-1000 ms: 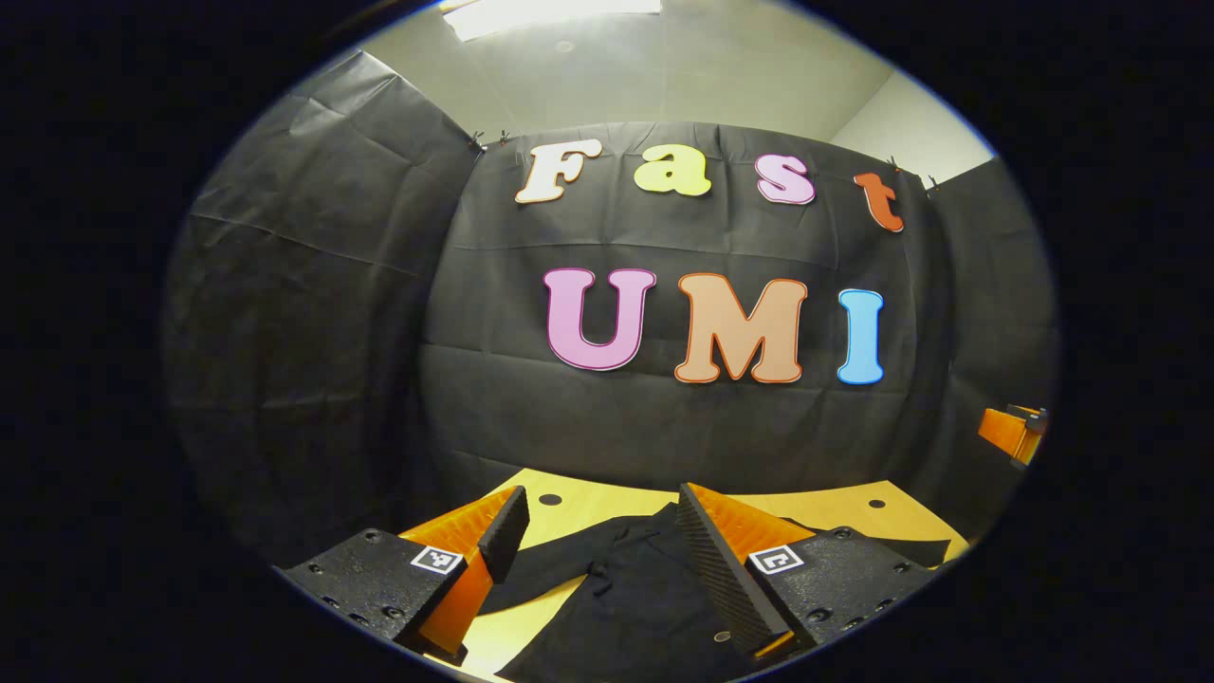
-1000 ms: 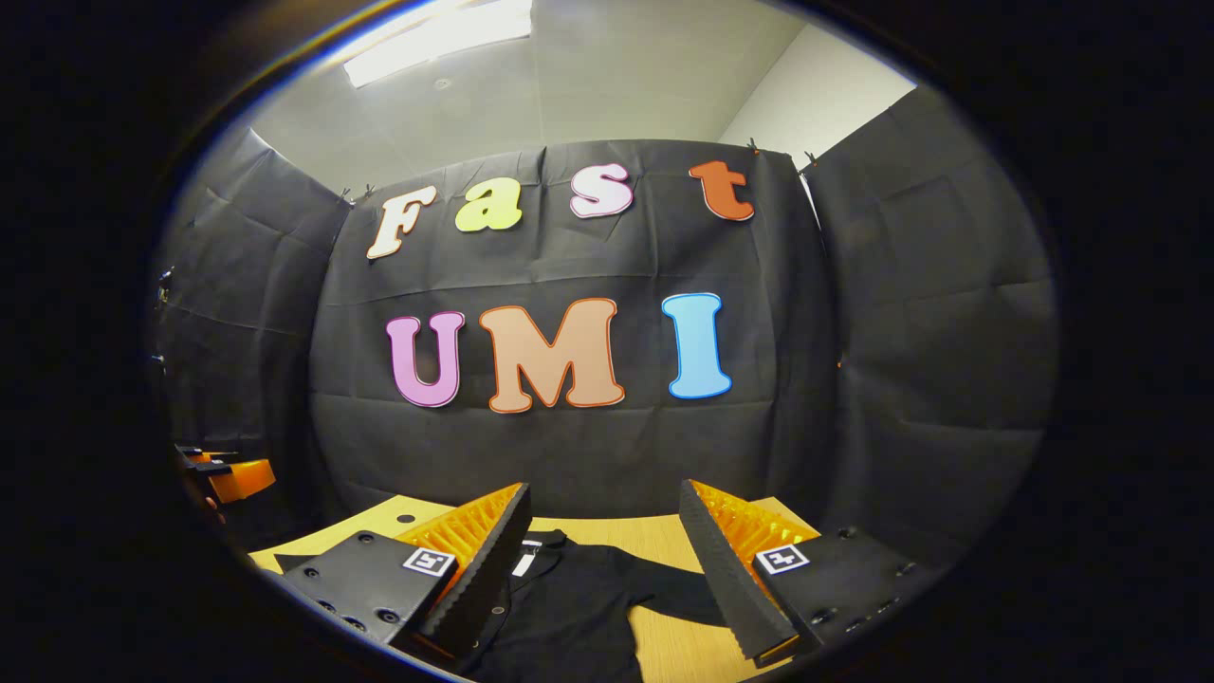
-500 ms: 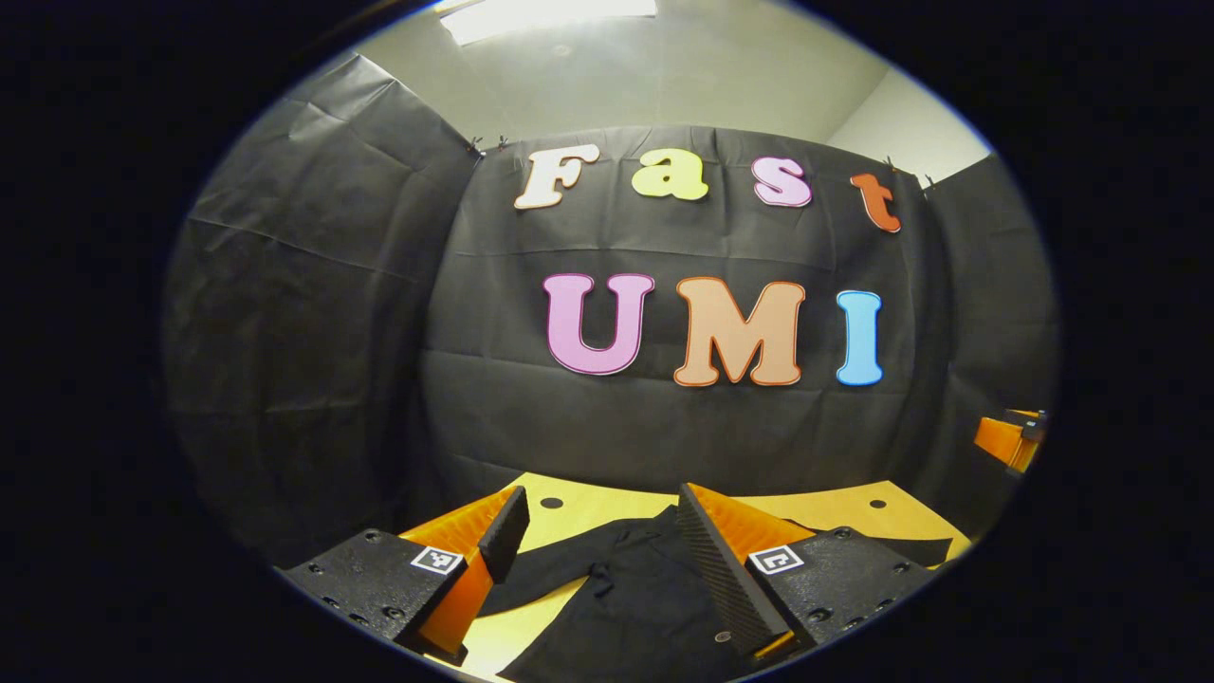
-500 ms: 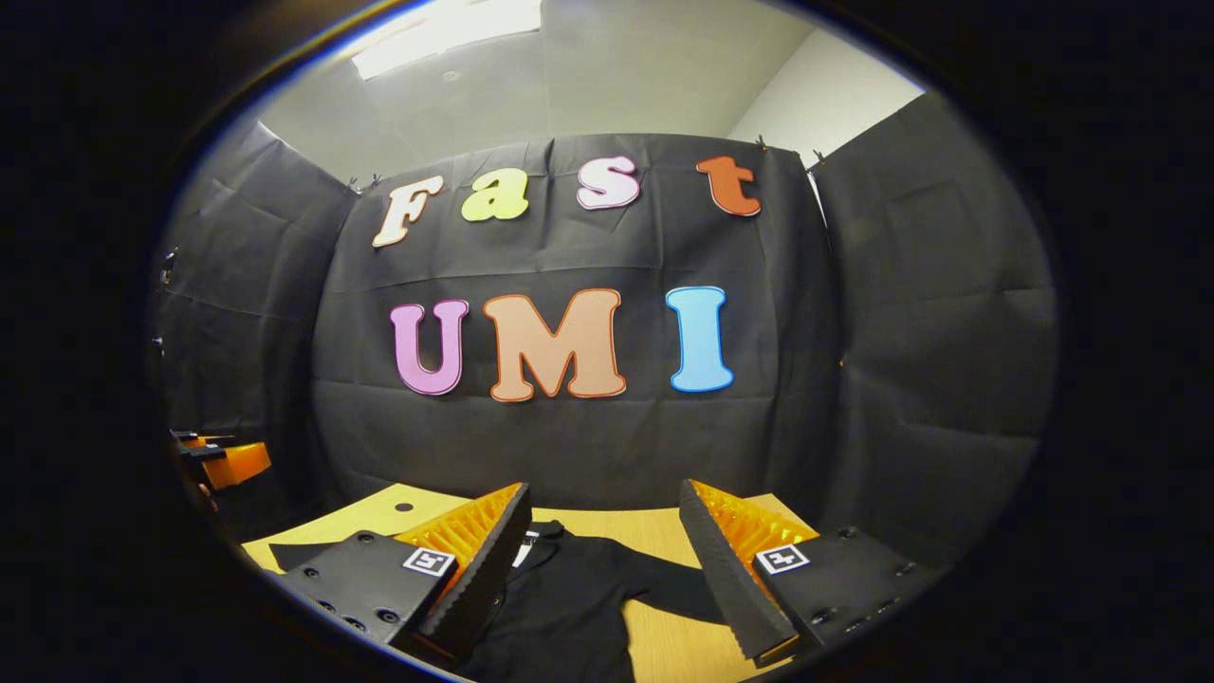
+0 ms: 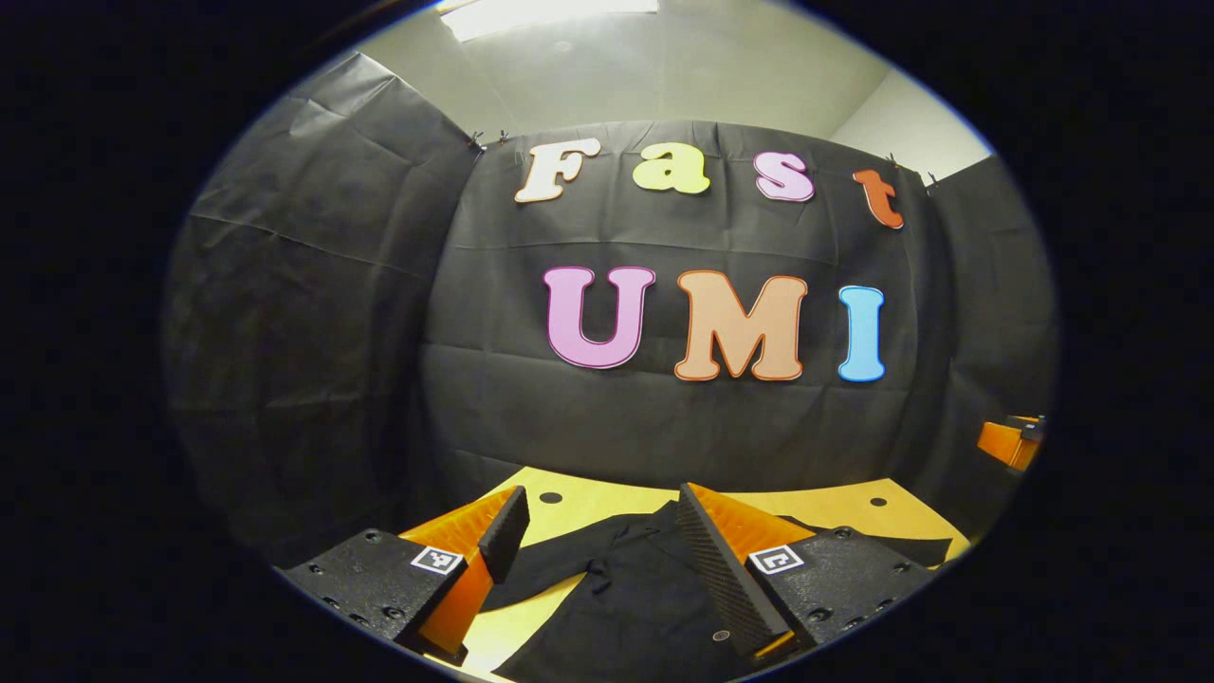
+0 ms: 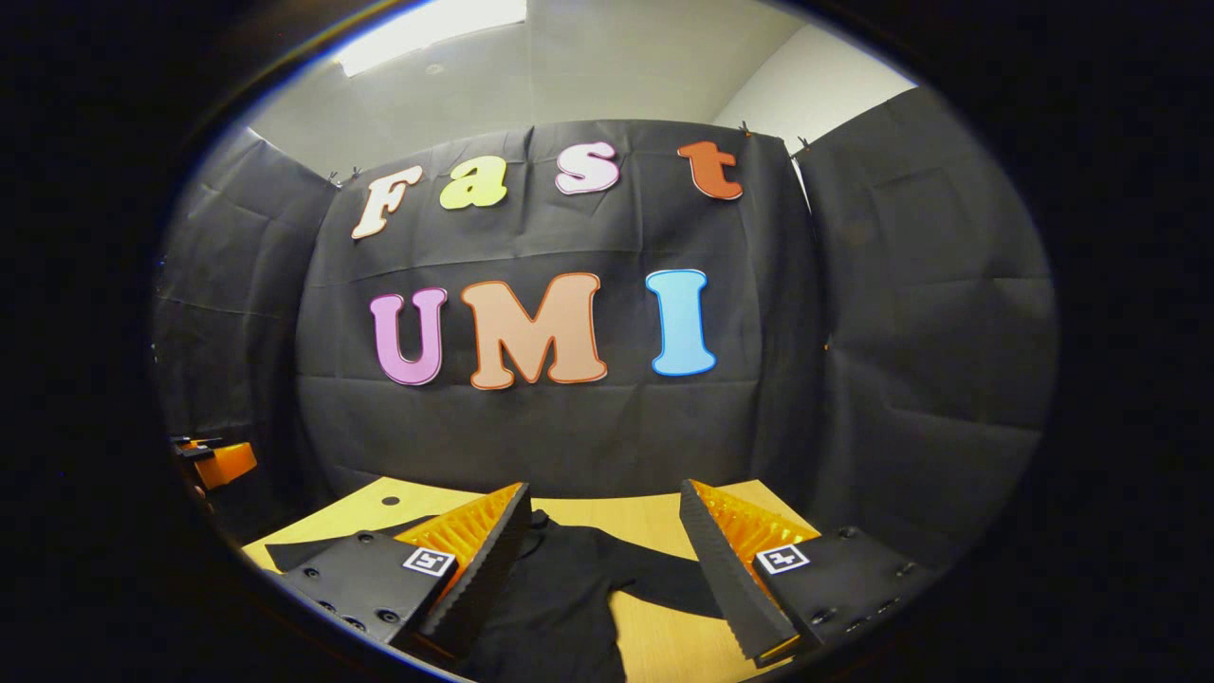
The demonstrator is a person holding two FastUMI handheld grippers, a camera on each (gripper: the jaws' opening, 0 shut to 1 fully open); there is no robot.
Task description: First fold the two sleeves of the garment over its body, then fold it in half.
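A black garment (image 5: pixel 635 598) lies flat on the yellow wooden table (image 5: pixel 854 512), its sleeves spread out to both sides. My left gripper (image 5: pixel 599 531) hovers open above the garment near its left sleeve, with nothing between its fingers. In the right gripper view the same garment (image 6: pixel 560 598) lies below my right gripper (image 6: pixel 607 522), which is open and empty above the right sleeve (image 6: pixel 664 579). Each gripper shows small at the edge of the other's view: the right gripper (image 5: pixel 1010 441) at far right, the left gripper (image 6: pixel 213 460) at far left.
Black cloth walls close the booth behind and to both sides of the table. Small round holes (image 5: pixel 550 497) mark the tabletop near its far edge. Bare tabletop (image 6: pixel 654 526) lies beyond the garment.
The right gripper's view has tipped slightly down and shifted, so more of the table and garment shows. The left gripper has barely moved. Both stay open.
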